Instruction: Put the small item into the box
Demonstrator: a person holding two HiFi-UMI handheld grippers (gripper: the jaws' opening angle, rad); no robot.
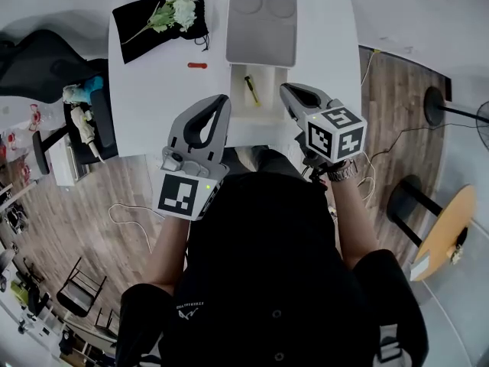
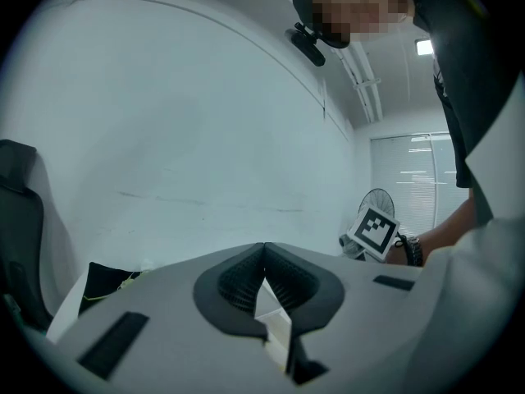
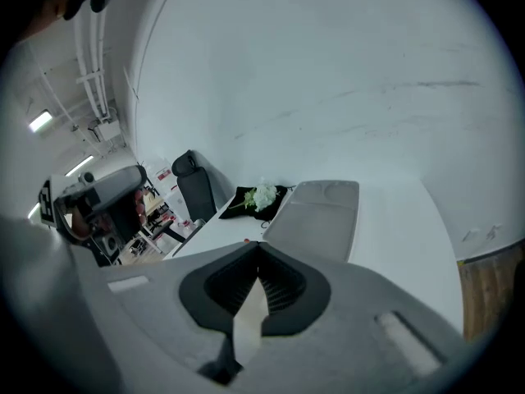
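Both your tongs are clenched on nothing. The left gripper (image 1: pixel 221 102) and right gripper (image 1: pixel 286 90) hang at the near table edge, flanking the box (image 1: pixel 269 104). A small item (image 1: pixel 250 89) already lies in the box, with the lid (image 1: pixel 260 25) flipped back. A red piece (image 1: pixel 197 65) sits on the white table (image 1: pixel 145 98), near the box's left side, and is likely what's left. A black cloth (image 1: pixel 137 29) with flowers (image 1: pixel 177 8) lies at the far corner. Wood floor (image 1: pixel 99 205), black chair (image 1: pixel 30 63) left, round wooden table (image 1: pixel 447 228) right.
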